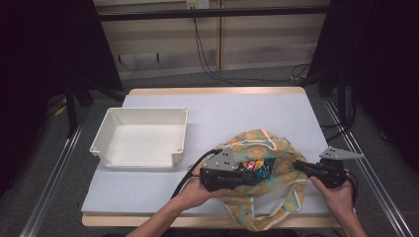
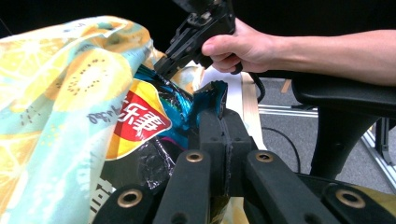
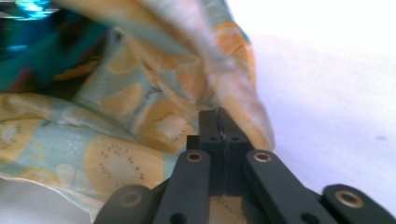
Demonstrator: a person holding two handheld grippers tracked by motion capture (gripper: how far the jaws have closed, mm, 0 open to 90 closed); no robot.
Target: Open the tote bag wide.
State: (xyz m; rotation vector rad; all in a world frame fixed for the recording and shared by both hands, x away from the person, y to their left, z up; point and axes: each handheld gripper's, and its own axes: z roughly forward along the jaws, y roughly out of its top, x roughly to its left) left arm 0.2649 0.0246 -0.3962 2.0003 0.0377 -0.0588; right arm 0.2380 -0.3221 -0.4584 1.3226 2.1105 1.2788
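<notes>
The chip bag [image 1: 253,169] sits half in the fruit-print cloth bag [image 1: 276,148], near the front of the desk [image 1: 237,113]. The L gripper [image 2: 224,122] has its jaws shut tight on the chip bag's top edge, prob so it can pull the snack out. The R gripper [image 3: 219,122] has its jaws shut on the cloth bag's rim, w/ fabric pinched, prob to hold the bag in place & keep its mouth wide. The white bin [image 1: 143,136] waits at the left, well apart, maybe where the chips go.
</notes>
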